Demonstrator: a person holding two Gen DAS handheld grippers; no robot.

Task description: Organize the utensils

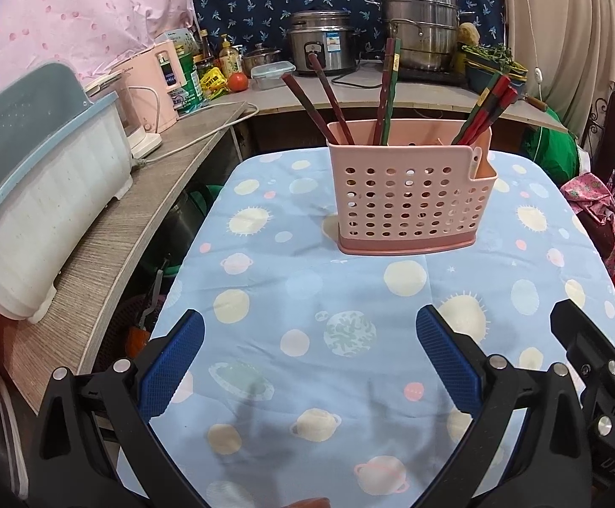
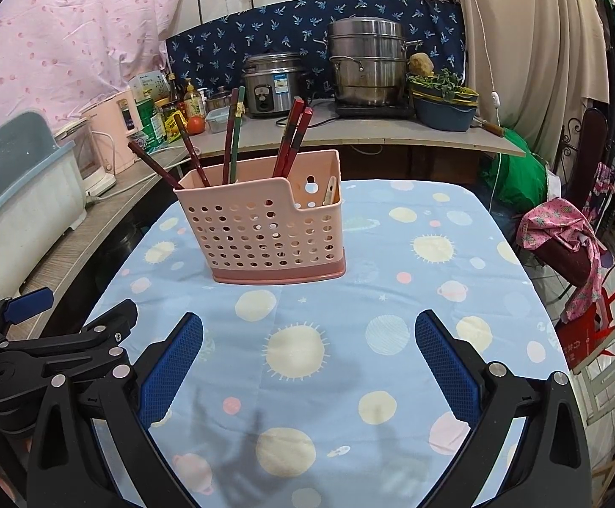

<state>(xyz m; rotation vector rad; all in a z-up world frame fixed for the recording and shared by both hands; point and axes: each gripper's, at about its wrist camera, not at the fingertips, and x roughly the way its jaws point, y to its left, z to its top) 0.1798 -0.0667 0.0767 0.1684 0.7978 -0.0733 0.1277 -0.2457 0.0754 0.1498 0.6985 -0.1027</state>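
Observation:
A pink perforated utensil holder [image 1: 409,207] stands on the blue planet-print tablecloth [image 1: 307,296]; it also shows in the right wrist view [image 2: 265,233]. Several dark red and green chopsticks [image 1: 328,97] stand in it, also seen in the right wrist view [image 2: 294,139]. A pale utensil [image 2: 329,189] sits in its small right compartment. My left gripper [image 1: 309,338] is open and empty, low over the cloth, short of the holder. My right gripper [image 2: 307,338] is open and empty, beside the left one [image 2: 70,321].
A white and grey dish rack [image 1: 32,194] sits on the wooden shelf at left. The back counter holds a rice cooker [image 1: 322,42], a steel steamer pot [image 1: 419,25], bottles and a tomato. A pink cloth bundle [image 2: 561,228] lies right of the table.

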